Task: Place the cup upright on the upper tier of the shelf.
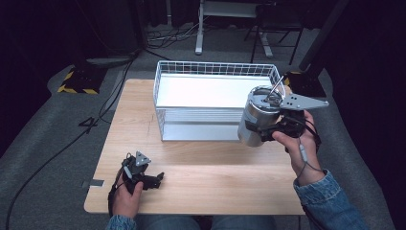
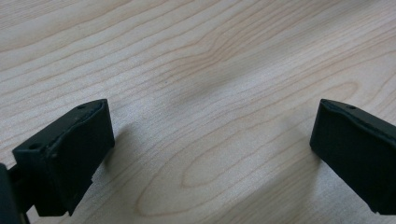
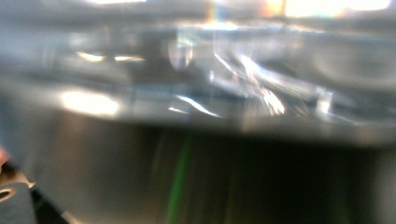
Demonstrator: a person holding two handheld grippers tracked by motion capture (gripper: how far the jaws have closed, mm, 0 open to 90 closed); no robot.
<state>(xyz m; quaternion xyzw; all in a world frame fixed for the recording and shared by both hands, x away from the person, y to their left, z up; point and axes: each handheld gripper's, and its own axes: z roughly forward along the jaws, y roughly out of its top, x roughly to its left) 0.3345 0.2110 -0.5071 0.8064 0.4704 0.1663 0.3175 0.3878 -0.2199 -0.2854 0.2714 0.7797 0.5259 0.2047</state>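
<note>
Steel canister (lidded) was clamped in right gripper, lifted beside wire basket, not yet placed; left gripper rested released.

No readable text, labels, brands or numbers anywhere. Only sign-like marking: yellow-black hazard stripes on stand base on floor, left of table.
</note>
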